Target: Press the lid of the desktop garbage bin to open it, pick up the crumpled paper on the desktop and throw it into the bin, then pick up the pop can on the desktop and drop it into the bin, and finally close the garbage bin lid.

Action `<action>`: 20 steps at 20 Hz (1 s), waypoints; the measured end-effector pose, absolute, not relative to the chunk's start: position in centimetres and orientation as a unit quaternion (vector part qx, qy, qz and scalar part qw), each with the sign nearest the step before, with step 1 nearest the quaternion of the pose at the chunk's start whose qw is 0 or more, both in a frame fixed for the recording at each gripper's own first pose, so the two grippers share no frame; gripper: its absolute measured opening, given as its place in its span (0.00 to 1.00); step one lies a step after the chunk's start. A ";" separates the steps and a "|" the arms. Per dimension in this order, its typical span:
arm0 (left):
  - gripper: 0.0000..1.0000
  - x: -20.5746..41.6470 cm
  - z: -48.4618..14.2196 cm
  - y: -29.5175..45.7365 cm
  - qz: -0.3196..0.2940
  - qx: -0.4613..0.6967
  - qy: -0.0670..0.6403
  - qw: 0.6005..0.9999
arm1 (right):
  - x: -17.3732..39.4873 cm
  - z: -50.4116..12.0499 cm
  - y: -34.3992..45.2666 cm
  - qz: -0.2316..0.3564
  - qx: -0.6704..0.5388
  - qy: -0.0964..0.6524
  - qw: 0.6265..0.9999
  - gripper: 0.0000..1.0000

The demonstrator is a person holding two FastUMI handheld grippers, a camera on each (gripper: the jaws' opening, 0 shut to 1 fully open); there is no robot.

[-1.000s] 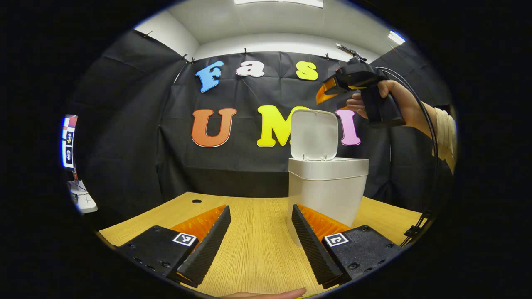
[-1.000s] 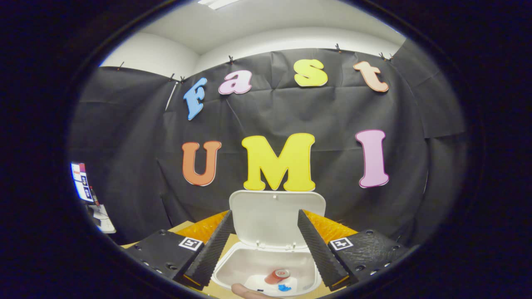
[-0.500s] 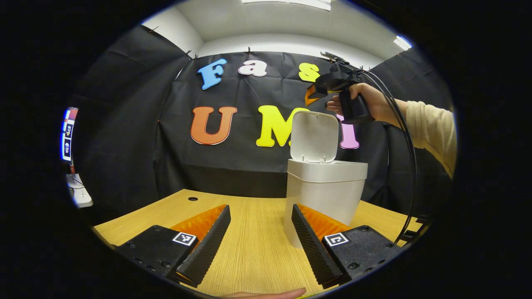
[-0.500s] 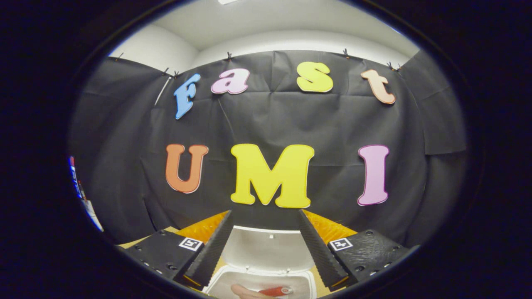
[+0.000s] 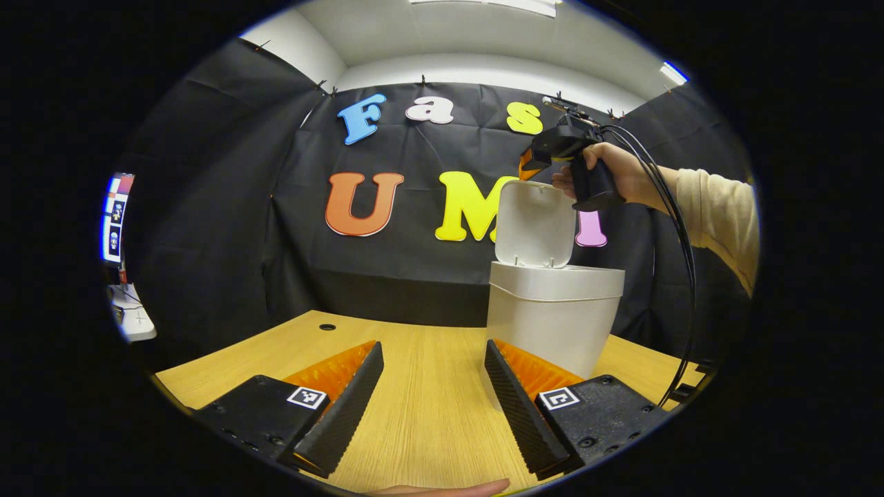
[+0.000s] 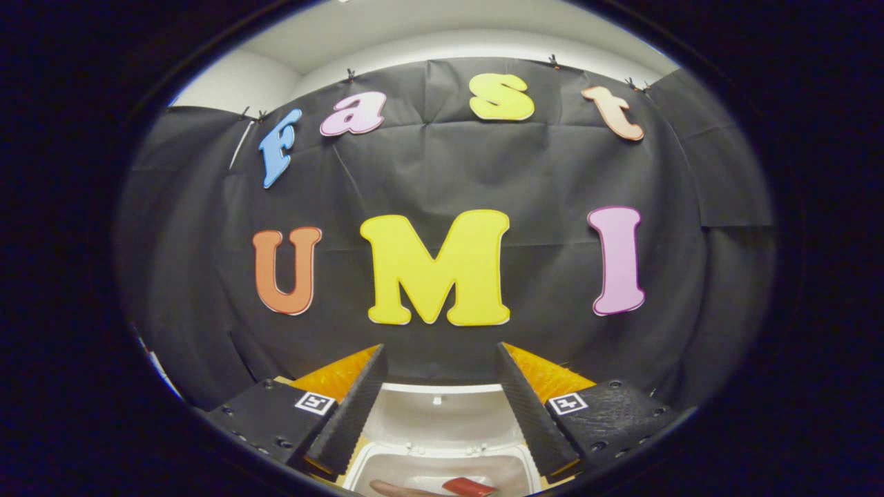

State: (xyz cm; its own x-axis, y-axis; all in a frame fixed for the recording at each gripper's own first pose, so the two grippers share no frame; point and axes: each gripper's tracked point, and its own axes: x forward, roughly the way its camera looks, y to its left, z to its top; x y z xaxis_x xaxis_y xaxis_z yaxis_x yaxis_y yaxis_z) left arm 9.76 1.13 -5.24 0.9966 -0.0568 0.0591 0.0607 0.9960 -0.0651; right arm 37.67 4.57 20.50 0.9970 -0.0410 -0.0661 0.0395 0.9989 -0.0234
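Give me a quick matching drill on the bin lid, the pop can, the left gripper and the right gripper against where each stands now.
Things:
1. lid
2. pop can
3. left gripper
4. right gripper

States:
A. open, low over the wooden desk, beside the bin
B. lying inside the bin
C. open, held above the bin's opening, just by the lid's top edge
D. standing up, hinged open

Pairs: 1-D, 2-B, 3-A, 4-C
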 end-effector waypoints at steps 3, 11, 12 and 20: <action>0.95 9.3 -4.8 0.9 -0.028 -0.013 -0.038 0.999 | 35.5 19.8 4.7 -0.007 -0.010 0.047 0.999 0.96; 0.95 9.0 -4.5 -1.6 -0.020 0.029 -0.052 0.998 | 30.8 13.4 3.2 0.001 -0.019 0.123 0.992 0.98; 0.95 9.0 -4.6 -1.8 -0.021 0.037 -0.053 0.998 | 30.7 12.2 3.0 -0.004 -0.017 0.126 0.992 0.97; 0.95 9.1 -5.6 -2.6 -0.037 0.021 -0.032 0.999 | 27.6 3.7 3.2 0.009 -0.036 0.165 0.986 0.95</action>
